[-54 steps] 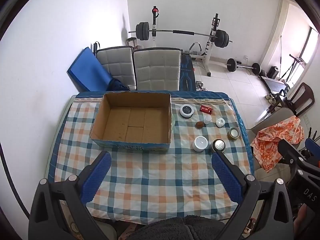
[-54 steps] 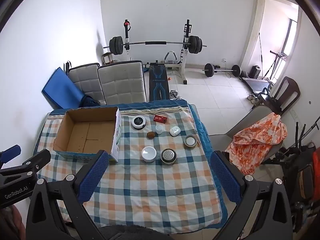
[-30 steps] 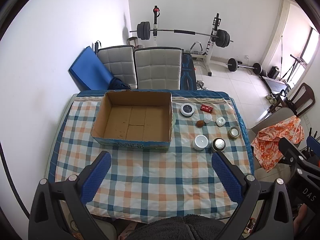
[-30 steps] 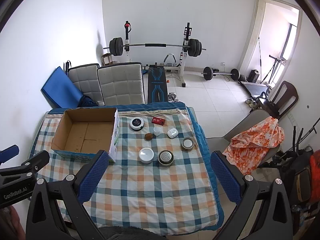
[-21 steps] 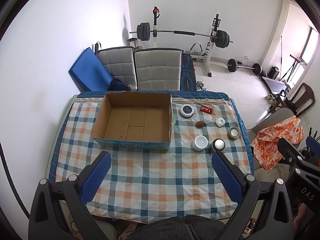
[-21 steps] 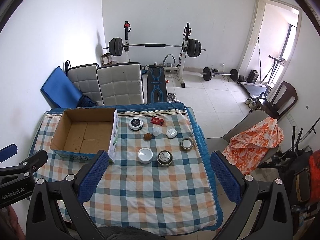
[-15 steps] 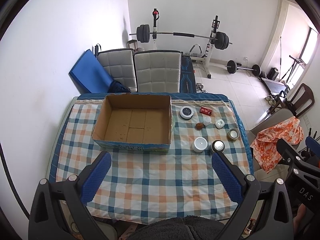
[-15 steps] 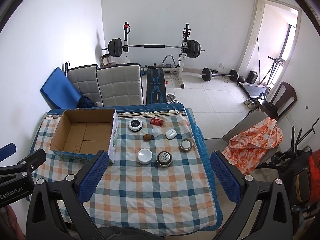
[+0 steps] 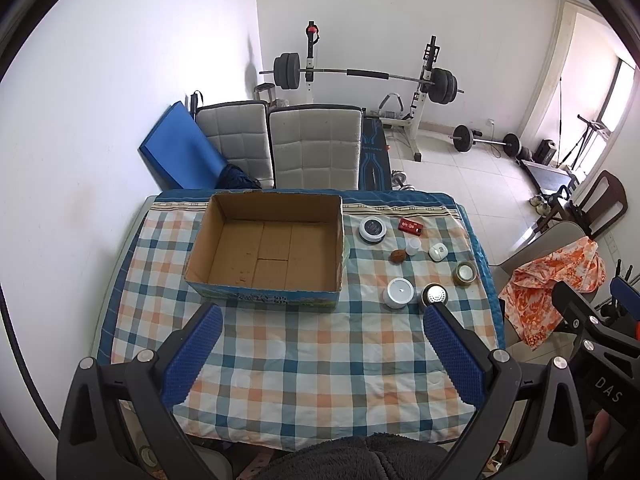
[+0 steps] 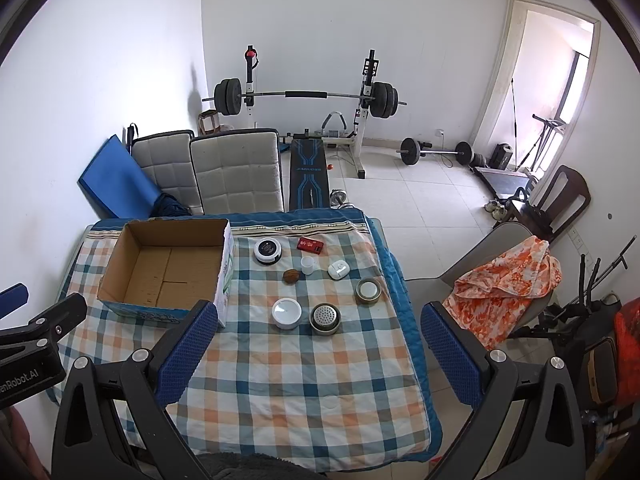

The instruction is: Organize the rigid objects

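Both our grippers [image 9: 320, 344] [image 10: 316, 340] have risen slightly, gaping wide, empty; near the table's [image 10: 280, 380] right edge sit what seem small lidded containers [image 10: 287, 313].

A home room doubling as gym: barbell rack [image 10: 304, 96], padded chairs [image 10: 236, 172], checked-cloth table [image 10: 304, 380].

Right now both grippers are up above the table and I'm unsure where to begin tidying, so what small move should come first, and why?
Probably lower the right gripper, which is open and holds nothing, toward the white round lid. It is among the loose things nearest that gripper, standing apart from the metal strainer cup, and the cardboard box to the left has nothing in it.
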`<state>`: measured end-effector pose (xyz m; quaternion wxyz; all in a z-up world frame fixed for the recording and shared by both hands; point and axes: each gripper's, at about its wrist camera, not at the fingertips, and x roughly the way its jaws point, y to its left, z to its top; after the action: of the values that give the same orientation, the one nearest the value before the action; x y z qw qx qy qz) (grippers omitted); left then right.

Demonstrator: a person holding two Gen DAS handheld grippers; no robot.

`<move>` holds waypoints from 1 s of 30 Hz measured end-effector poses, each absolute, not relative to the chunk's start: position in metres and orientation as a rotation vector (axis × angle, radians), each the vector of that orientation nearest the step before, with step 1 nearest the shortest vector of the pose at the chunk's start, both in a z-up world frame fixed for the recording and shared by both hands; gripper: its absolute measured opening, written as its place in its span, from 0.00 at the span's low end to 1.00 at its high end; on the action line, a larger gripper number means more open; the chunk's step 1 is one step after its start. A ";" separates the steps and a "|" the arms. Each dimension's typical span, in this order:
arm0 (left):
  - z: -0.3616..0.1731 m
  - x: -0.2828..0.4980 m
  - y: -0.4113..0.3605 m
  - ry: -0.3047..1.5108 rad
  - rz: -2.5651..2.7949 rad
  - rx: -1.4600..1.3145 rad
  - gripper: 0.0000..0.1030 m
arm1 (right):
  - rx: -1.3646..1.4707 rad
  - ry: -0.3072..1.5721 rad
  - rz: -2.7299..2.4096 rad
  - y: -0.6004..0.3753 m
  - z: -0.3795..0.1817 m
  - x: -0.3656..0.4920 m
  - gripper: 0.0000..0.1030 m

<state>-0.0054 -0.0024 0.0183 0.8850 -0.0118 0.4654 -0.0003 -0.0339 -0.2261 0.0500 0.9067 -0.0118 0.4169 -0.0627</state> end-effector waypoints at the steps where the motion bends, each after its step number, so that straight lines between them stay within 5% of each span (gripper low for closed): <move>1: 0.020 -0.005 -0.002 0.968 -0.001 -0.025 1.00 | -0.025 0.861 -0.129 -0.226 0.050 -0.034 1.00; 30: 0.033 0.007 -0.002 0.971 -0.011 -0.017 1.00 | -0.019 0.857 -0.145 -0.229 0.049 -0.035 1.00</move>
<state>0.0072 -0.0019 0.0325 0.8845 -0.0082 0.4664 -0.0052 -0.0347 -0.2286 0.0495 0.9070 -0.0093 0.4151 -0.0702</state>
